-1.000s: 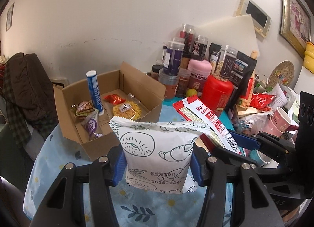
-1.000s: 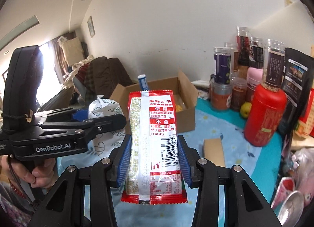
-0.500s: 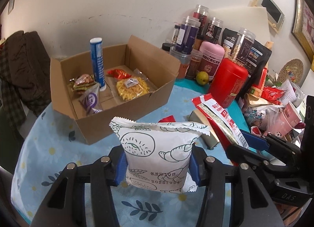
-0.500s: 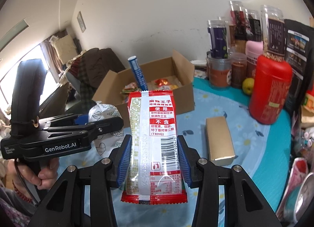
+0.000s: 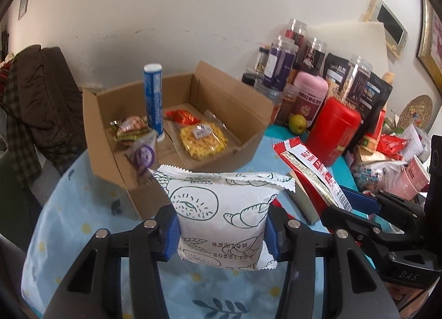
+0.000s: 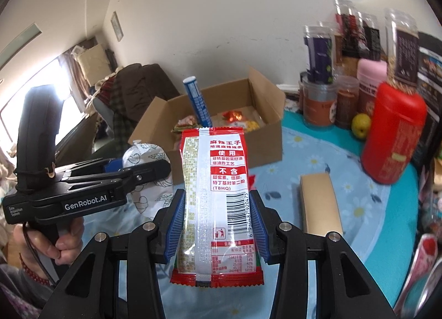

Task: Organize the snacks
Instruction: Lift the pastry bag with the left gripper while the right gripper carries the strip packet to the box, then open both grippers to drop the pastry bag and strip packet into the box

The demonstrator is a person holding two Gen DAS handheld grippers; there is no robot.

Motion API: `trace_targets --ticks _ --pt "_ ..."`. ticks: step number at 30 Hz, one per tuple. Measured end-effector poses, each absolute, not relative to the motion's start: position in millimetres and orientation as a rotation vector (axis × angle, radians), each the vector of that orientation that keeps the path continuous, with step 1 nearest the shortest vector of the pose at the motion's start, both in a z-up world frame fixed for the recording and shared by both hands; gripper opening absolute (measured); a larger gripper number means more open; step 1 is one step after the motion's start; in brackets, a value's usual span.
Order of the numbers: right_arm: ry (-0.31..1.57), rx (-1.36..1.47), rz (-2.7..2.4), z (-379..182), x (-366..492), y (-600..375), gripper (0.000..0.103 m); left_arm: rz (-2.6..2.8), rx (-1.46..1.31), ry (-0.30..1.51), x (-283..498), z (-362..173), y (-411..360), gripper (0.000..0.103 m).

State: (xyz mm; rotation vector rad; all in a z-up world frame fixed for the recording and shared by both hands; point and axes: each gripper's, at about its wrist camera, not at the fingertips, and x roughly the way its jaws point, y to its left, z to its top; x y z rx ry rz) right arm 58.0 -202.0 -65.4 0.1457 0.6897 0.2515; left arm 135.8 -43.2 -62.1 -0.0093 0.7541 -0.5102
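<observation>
The white snack bag (image 5: 222, 217) is pinched upright in the jaws of the left gripper (image 5: 222, 232), which have just been closing on it. The red snack packet (image 6: 218, 197) is clamped upright in the jaws of the right gripper (image 6: 218, 226). Both are held above the near part of the surface (image 5: 83, 208), short of the open cardboard box (image 5: 234, 103), which holds a blue tube (image 5: 154, 103) and small wrapped snacks. Jars and a red canister (image 5: 333, 128) crowd the far right edge.
</observation>
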Motion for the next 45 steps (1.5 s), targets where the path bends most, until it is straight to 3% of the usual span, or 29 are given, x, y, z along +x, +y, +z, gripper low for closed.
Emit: trace_targets --ticks 21,45 --pt "0.573 0.048 0.296 -12.2 151.6 -186.2 0.044 -0.379 0.036 0.570 217.4 4.6 -17.2 0.049" --pt "0.727 0.025 0.219 -81.6 230.0 -183.8 0.045 -0.296 0.104 0.754 281.5 -78.1 -26.0 0.049"
